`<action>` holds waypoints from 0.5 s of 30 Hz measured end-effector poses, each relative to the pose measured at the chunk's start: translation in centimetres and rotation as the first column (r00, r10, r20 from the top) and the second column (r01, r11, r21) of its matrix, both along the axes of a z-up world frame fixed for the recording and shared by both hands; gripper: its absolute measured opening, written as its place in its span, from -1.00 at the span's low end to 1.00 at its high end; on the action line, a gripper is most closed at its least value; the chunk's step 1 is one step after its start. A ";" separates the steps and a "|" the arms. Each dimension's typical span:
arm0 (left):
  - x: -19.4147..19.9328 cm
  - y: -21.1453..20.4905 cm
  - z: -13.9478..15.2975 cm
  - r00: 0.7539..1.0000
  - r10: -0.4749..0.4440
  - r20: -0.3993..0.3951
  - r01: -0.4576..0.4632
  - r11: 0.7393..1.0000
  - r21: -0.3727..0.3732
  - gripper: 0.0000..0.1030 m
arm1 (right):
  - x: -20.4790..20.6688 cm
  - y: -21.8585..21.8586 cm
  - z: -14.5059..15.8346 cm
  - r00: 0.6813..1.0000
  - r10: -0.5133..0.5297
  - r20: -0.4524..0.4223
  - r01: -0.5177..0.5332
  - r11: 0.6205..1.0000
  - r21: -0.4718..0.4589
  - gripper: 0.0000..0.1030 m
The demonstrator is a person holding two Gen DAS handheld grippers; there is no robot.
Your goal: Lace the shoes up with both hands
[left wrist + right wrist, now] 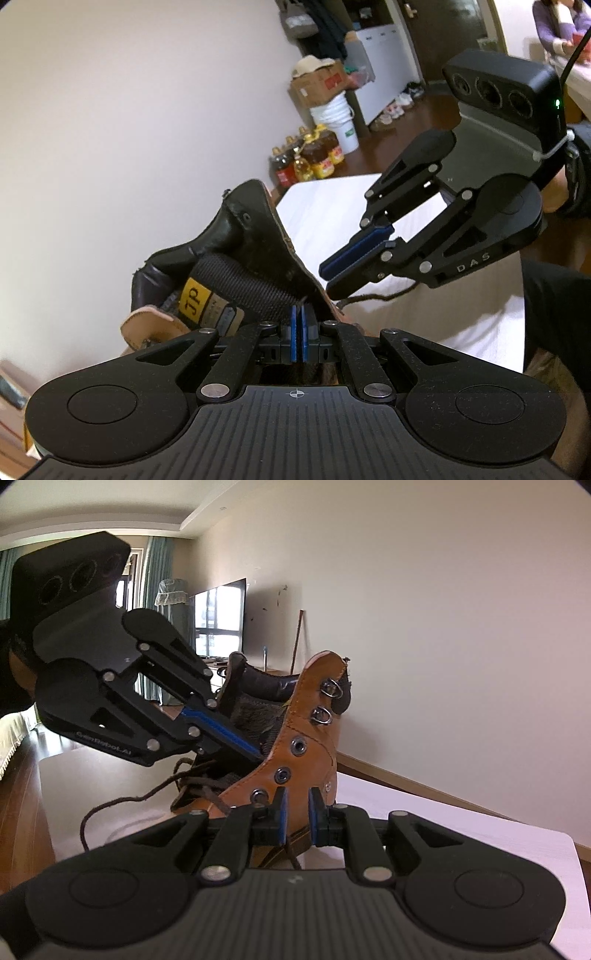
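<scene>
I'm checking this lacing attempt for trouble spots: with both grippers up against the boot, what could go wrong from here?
1. The right gripper has a gap between its pads and the lace runs loose below them, so it may close on nothing.
2. The left gripper, shut, pokes into the opening of the boot; pushing there could tip or slide the boot on the table.

Boot (236,251) between two hand-held grippers.
</scene>
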State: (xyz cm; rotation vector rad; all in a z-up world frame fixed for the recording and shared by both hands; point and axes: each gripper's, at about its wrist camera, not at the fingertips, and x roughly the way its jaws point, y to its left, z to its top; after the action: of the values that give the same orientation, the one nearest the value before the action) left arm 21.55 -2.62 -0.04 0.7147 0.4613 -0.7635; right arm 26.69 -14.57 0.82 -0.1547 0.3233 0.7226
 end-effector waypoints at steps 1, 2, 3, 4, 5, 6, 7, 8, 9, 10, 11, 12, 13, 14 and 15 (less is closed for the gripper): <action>0.0 -0.1 0.0 1.000 -0.004 0.001 0.004 1.000 0.013 -0.94 | 0.0 0.0 0.0 1.000 0.003 0.003 -0.003 1.000 0.001 -0.74; 0.0 -0.2 0.0 1.000 -0.005 0.000 0.005 1.000 0.021 -0.94 | 0.0 0.0 0.0 1.000 0.005 0.006 -0.005 1.000 0.000 -0.74; 0.1 -0.3 0.0 1.000 -0.007 -0.001 0.007 1.000 0.028 -0.93 | 0.1 0.1 0.0 1.000 0.008 0.010 -0.008 1.000 -0.001 -0.74; 0.1 -0.4 -0.1 1.000 -0.012 -0.001 0.012 0.999 0.036 -0.93 | 0.1 0.1 0.0 1.000 0.014 0.016 -0.014 1.000 -0.006 -0.74; 0.1 -0.5 0.0 1.000 -0.022 0.001 0.022 0.999 0.050 -0.93 | 0.0 0.2 0.0 0.999 0.021 0.027 -0.020 1.000 -0.013 -0.74; 0.1 -0.6 0.0 0.999 -0.033 0.004 0.033 0.997 0.063 -0.93 | -0.1 0.2 0.0 0.999 0.026 0.035 -0.025 1.000 -0.018 -0.74; 0.1 -0.7 0.1 0.999 -0.042 0.007 0.041 0.997 0.069 -0.93 | -0.1 0.2 0.0 0.998 0.038 0.047 -0.036 0.999 -0.030 -0.74; 0.1 -0.8 0.1 0.998 -0.055 0.011 0.054 0.995 0.079 -0.93 | -0.2 0.2 0.0 0.997 0.050 0.060 -0.048 0.998 -0.041 -0.74; 0.1 -1.0 0.2 0.998 -0.069 0.016 0.067 0.994 0.088 -0.93 | -0.2 0.3 0.0 0.996 0.059 0.068 -0.056 0.997 -0.048 -0.74; 0.1 -1.2 0.2 0.997 -0.080 0.020 0.078 0.992 0.099 -0.93 | -0.3 0.3 0.1 0.994 0.076 0.084 -0.071 0.995 -0.065 -0.74; 0.1 -1.3 0.2 0.996 -0.086 0.023 0.083 0.991 0.108 -0.93 | -0.3 0.4 0.1 0.990 0.093 0.102 -0.084 0.993 -0.088 -0.75; 0.1 -1.4 0.1 0.996 -0.089 0.024 0.085 0.990 0.113 -0.93 | -0.3 0.4 0.1 0.989 0.101 0.111 -0.090 0.991 -0.102 -0.75; 0.2 -1.4 0.1 0.996 -0.091 0.024 0.088 0.989 0.115 -0.93 | -0.2 0.5 0.1 0.986 0.114 0.120 -0.099 0.988 -0.122 -0.75; 0.2 -1.3 0.1 0.995 -0.094 0.021 0.091 0.989 0.115 -0.93 | -0.2 0.4 0.2 0.985 0.124 0.122 -0.108 0.985 -0.134 -0.76; 0.1 -1.2 0.1 0.995 -0.098 0.020 0.095 0.989 0.115 -0.93 | -0.1 0.4 0.2 0.984 0.130 0.122 -0.113 0.984 -0.138 -0.78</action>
State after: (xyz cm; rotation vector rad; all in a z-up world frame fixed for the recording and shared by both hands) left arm 21.66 -3.84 0.03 0.8577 0.4522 -0.8228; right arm 26.55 -14.15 1.01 -0.3466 0.2376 0.8086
